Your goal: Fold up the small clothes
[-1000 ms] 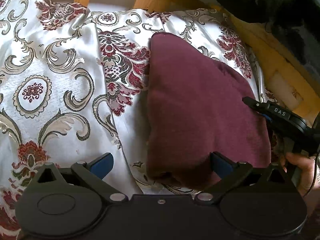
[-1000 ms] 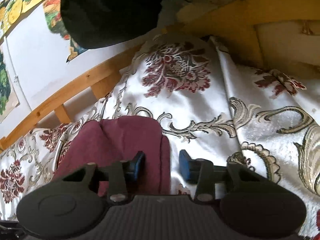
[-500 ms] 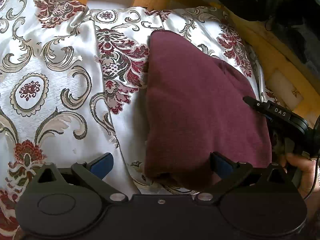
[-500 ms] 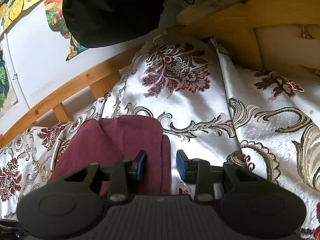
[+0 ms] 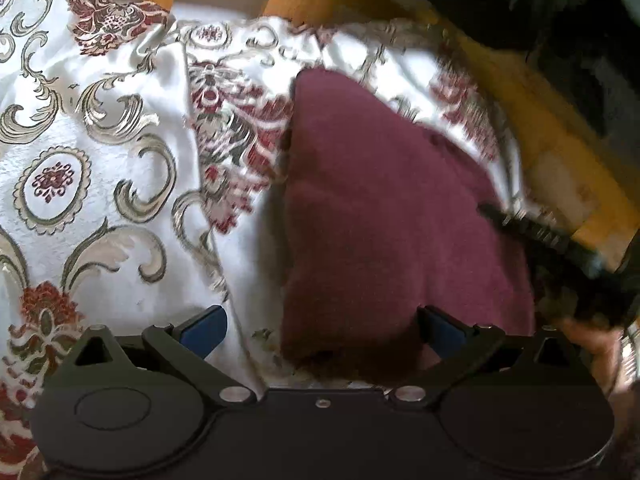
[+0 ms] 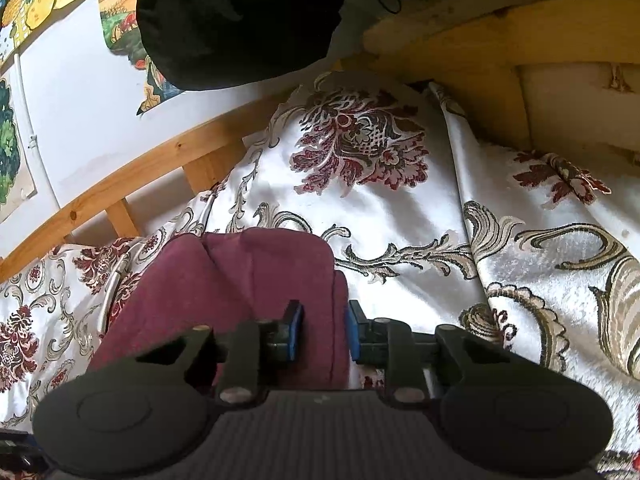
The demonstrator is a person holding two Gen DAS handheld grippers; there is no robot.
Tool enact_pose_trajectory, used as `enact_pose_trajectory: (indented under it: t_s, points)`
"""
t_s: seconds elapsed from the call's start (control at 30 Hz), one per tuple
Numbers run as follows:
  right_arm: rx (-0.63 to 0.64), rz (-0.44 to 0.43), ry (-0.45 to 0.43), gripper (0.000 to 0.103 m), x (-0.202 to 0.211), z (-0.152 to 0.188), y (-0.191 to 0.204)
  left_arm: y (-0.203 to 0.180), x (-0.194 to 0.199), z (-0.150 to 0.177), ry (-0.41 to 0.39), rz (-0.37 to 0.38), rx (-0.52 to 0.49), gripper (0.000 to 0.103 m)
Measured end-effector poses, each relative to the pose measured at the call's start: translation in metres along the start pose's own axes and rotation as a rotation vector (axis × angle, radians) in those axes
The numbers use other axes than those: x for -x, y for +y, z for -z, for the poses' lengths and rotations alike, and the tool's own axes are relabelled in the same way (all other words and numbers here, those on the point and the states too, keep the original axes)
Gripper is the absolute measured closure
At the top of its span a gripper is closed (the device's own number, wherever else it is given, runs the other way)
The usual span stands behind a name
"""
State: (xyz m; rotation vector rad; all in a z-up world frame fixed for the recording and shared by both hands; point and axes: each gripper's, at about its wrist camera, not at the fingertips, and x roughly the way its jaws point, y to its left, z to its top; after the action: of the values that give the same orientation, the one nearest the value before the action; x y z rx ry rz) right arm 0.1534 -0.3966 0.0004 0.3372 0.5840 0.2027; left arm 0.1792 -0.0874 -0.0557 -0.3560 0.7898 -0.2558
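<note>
A maroon garment (image 5: 384, 216), folded into a thick soft bundle, lies on a bed covered with a shiny white bedspread (image 5: 100, 168) patterned with dark red flowers and grey-gold scrolls. The left hand-held gripper (image 5: 320, 330) is released, its blue-padded fingers (image 5: 202, 330) spread wide: one finger sits over bare bedspread just beside the garment's near left corner, the other over the garment's near right part, and nothing is pinched between them. In the right wrist view the right hand-held gripper (image 6: 323, 334) has its blue pads close together around the right-hand edge of the maroon garment (image 6: 240, 292); a fold of the cloth fills most of the gap, but a thin sliver of space shows by the right pad, so whether it is truly clenched on the cloth cannot be told. In the left wrist view the right tool appears as a blurred black shape at the garment's far right edge, with part of the person's hand (image 5: 592, 340) below it. A wooden bed frame (image 6: 132, 184) with slats runs behind the bedspread, a dark black cloth mass (image 6: 240, 20) hangs above it, and colourful pictures (image 6: 120, 28) are stuck on the white wall. No container is in view.
</note>
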Motion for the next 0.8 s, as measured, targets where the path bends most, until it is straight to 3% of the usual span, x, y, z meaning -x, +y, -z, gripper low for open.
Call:
enact_pose_trajectory:
  t_s: [0.13, 0.27, 0.43, 0.6, 0.7, 0.8]
  points:
    - [-0.009, 0.0, 0.002, 0.076, 0.0, 0.0, -0.001, 0.001, 0.0, -0.01, -0.061, 0.069, 0.001, 0.001]
    - [-0.027, -0.007, 0.005, 0.075, -0.001, 0.0, -0.003, 0.006, -0.013, -0.019, -0.003, 0.113, 0.027, 0.014]
    - [-0.044, -0.018, 0.011, 0.073, -0.001, 0.0, -0.004, 0.016, -0.03, -0.023, 0.072, 0.157, 0.108, 0.016]
    - [-0.058, -0.028, 0.016, 0.078, 0.0, 0.001, -0.003, 0.024, -0.039, -0.023, 0.124, 0.208, 0.188, 0.037]
    - [-0.125, -0.061, 0.017, 0.086, 0.002, 0.003, -0.002, 0.017, -0.032, -0.023, 0.106, 0.189, 0.126, 0.052]
    - [-0.128, -0.084, -0.023, 0.088, 0.013, 0.002, 0.012, 0.005, -0.014, -0.024, 0.034, 0.195, 0.037, 0.057]
